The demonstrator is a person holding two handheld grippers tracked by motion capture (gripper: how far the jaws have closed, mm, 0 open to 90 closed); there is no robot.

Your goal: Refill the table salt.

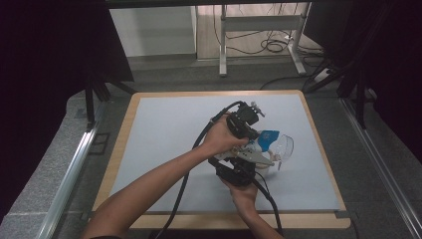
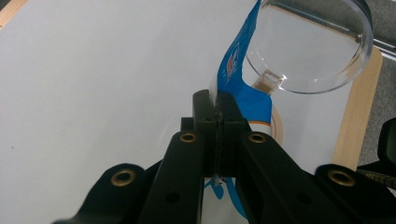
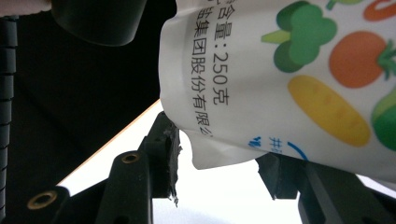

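Observation:
A white and blue packet (image 1: 267, 137) printed with vegetables hangs between both grippers above the mat, and its top tilts toward a clear plastic bowl (image 1: 284, 144). My left gripper (image 1: 255, 133) is shut on the packet's blue top edge (image 2: 238, 70). In the left gripper view its tips (image 2: 215, 100) pinch that thin edge, with the bowl (image 2: 313, 46) just beyond. My right gripper (image 1: 251, 158) holds the packet from below. In the right gripper view its jaws (image 3: 219, 156) press the packet's white lower end (image 3: 280, 70) from both sides.
A pale grey mat (image 1: 169, 139) covers a wooden board (image 1: 124, 142). Broad bare mat lies to the left and at the back. Cables trail from both grippers toward the near edge. Beyond the board stand a metal table frame (image 1: 223, 45) and floor cables.

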